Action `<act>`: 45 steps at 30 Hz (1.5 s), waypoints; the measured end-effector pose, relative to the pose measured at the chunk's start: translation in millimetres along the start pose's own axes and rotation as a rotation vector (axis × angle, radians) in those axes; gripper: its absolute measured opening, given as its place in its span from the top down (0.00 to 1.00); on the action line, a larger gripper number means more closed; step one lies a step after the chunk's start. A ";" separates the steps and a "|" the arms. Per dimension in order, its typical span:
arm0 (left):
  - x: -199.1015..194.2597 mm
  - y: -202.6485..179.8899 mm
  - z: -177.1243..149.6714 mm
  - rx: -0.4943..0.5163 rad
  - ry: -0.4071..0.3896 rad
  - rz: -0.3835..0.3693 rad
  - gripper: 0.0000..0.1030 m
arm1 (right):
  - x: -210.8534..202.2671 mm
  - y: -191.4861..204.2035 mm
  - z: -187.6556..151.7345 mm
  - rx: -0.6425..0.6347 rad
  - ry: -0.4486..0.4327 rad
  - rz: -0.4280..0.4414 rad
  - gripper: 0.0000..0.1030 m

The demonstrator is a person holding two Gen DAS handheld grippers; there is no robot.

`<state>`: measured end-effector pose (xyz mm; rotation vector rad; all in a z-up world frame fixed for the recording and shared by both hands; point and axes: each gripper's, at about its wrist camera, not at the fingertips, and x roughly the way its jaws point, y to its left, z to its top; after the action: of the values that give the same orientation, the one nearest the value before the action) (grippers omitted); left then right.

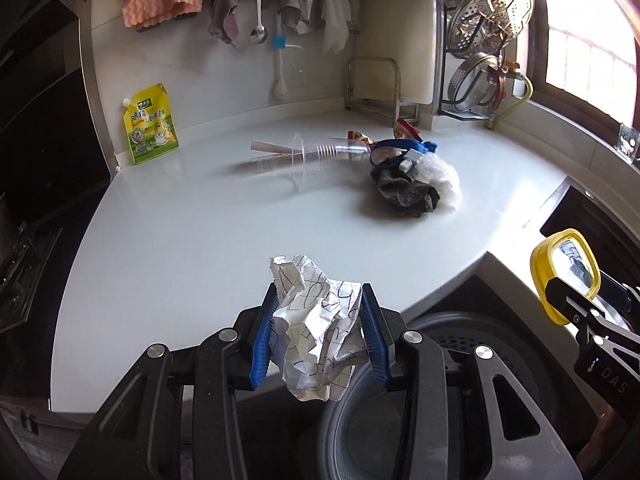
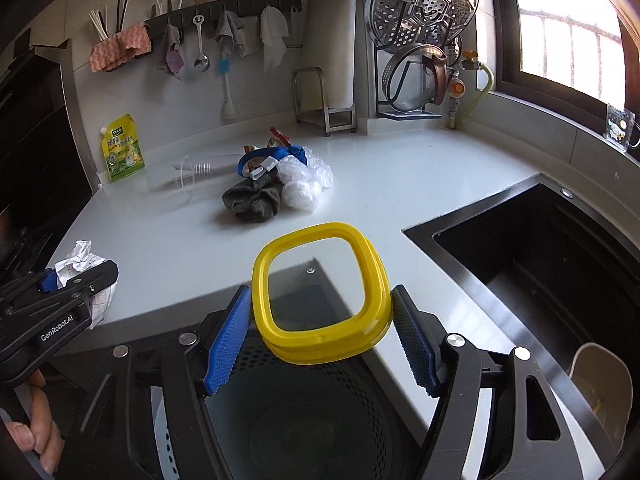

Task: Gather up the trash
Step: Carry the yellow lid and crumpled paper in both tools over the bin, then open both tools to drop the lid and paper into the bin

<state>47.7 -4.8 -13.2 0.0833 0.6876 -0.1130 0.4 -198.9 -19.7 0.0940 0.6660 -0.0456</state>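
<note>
A: Left gripper (image 1: pixel 318 334) is clamped on the crumpled paper (image 1: pixel 316 332), pads pressed into both sides, just over the counter's (image 1: pixel 200 220) front edge above the bin (image 2: pixel 304 420).

B: Right gripper (image 2: pixel 322 332) stands wide around the yellow-rimmed lid (image 2: pixel 320 292); left pad touching, right pad unclear. The trash pile (image 2: pixel 276 184) sits mid-counter.

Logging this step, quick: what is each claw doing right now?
Left claw: shut on the crumpled white checked paper.
Right claw: shut on the yellow-rimmed clear lid.
</note>
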 end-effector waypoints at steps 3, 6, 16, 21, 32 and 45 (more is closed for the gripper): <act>-9.7 -3.8 -17.4 0.010 0.013 -0.018 0.62 | -12.4 0.6 -18.3 -0.007 0.018 0.009 0.34; -16.8 -7.2 -30.5 0.017 0.024 -0.027 0.62 | -22.8 2.2 -34.2 -0.025 0.035 0.005 0.34; -27.7 -25.6 -54.7 0.027 0.060 -0.093 0.62 | -41.4 2.7 -65.7 -0.037 0.077 0.002 0.34; -18.6 -37.6 -65.3 0.041 0.113 -0.123 0.62 | -42.0 -0.9 -70.9 -0.034 0.090 -0.007 0.34; -6.0 -48.0 -70.0 0.057 0.151 -0.140 0.60 | -25.4 -2.7 -81.5 -0.037 0.150 0.013 0.34; -4.3 -41.8 -70.1 0.035 0.151 -0.133 0.36 | -18.7 -7.2 -84.3 -0.033 0.170 0.006 0.25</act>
<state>-5.0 -37.9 -66.1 0.0804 0.8424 -0.2482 -66.6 -197.3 -74.6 0.0685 0.8355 -0.0208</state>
